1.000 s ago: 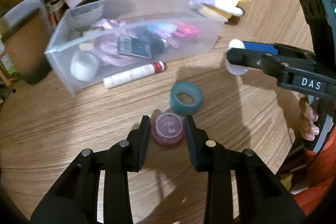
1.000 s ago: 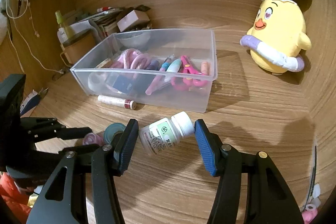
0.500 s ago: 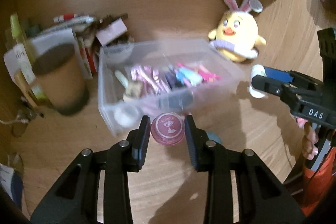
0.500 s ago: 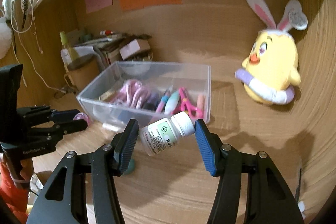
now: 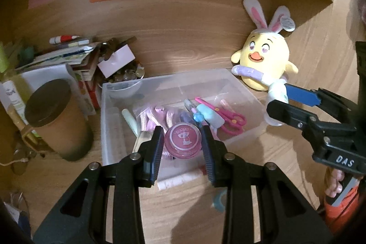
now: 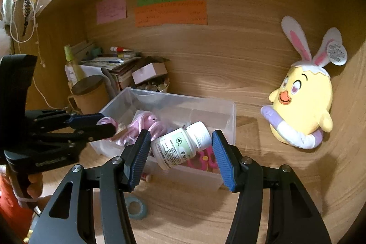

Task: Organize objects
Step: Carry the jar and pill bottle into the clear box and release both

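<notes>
My left gripper [image 5: 183, 148] is shut on a small round pink jar [image 5: 183, 141] and holds it in the air over the near side of the clear plastic bin [image 5: 107, 129]. The right gripper [image 6: 180, 152] is shut on a white pill bottle [image 6: 180, 148], tilted with its cap to the upper right, above the bin's [image 6: 226, 120] front edge. Inside the bin lie pink scissors [image 5: 226, 114], pink cables [image 5: 155, 116] and several pens. From the left wrist view the right gripper [image 5: 281, 97] shows at the right with the bottle [image 5: 275, 93] between its fingers.
A teal tape roll [image 6: 136, 207] and a white tube [image 5: 180, 180] lie on the wooden desk in front of the bin. A yellow bunny-eared plush [image 6: 304, 106] sits at the right. A lidded brown canister [image 5: 57, 118], stacked papers and boxes crowd the back left corner.
Both grippers have risen off the desk with their objects, the jar and the bottle. The view now looks over the bin toward the back wall.
</notes>
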Demonstrator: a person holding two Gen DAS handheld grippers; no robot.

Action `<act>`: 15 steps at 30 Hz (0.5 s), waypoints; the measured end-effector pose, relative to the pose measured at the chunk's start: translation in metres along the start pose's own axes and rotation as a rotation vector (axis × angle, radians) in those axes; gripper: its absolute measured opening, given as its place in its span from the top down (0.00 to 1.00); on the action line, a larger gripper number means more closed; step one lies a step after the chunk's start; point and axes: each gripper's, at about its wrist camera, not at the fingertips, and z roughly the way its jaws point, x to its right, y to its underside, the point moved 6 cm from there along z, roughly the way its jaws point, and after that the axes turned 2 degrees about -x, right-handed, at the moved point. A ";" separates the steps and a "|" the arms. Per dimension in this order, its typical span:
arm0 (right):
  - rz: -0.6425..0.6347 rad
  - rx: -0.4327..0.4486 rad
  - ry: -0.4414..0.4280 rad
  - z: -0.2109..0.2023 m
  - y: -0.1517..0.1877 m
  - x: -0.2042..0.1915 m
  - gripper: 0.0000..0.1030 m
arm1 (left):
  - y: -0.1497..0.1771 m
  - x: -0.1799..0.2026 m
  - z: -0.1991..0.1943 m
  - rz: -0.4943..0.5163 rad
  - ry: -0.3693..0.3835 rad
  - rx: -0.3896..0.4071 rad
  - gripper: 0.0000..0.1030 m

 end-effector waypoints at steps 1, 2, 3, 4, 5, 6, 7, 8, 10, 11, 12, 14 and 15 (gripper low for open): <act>0.002 -0.004 0.001 0.003 -0.001 0.001 0.50 | -0.002 0.000 0.005 -0.003 0.002 -0.007 0.68; 0.004 -0.009 0.004 0.008 -0.002 0.002 0.50 | -0.003 0.000 0.009 -0.004 0.002 -0.012 0.68; 0.005 -0.013 0.010 0.011 -0.003 0.003 0.50 | -0.004 -0.001 0.012 -0.006 0.001 -0.019 0.68; 0.007 -0.021 0.019 0.017 -0.003 0.005 0.50 | -0.004 -0.001 0.017 -0.007 -0.001 -0.028 0.68; 0.010 -0.030 0.025 0.022 -0.003 0.007 0.50 | -0.005 -0.002 0.021 -0.008 0.000 -0.035 0.68; 0.015 -0.042 0.027 0.028 -0.003 0.009 0.50 | -0.005 -0.002 0.025 -0.010 0.001 -0.044 0.68; 0.023 -0.057 0.030 0.035 -0.003 0.012 0.50 | -0.005 -0.003 0.029 -0.011 0.000 -0.052 0.68; 0.030 -0.073 0.032 0.042 -0.002 0.015 0.50 | -0.005 -0.004 0.031 -0.012 -0.001 -0.057 0.68; 0.041 -0.101 0.034 0.054 0.001 0.018 0.50 | -0.004 -0.005 0.037 -0.012 -0.004 -0.067 0.68; 0.044 -0.108 0.033 0.058 0.002 0.020 0.50 | -0.004 -0.006 0.039 -0.015 -0.002 -0.072 0.68; 0.047 -0.121 0.034 0.064 0.003 0.021 0.50 | -0.004 -0.006 0.041 -0.016 0.001 -0.076 0.68; 0.045 -0.138 0.040 0.073 0.006 0.022 0.50 | -0.003 -0.006 0.045 -0.015 0.013 -0.091 0.68; 0.043 -0.148 0.040 0.077 0.008 0.021 0.50 | -0.002 -0.006 0.047 -0.015 0.022 -0.100 0.68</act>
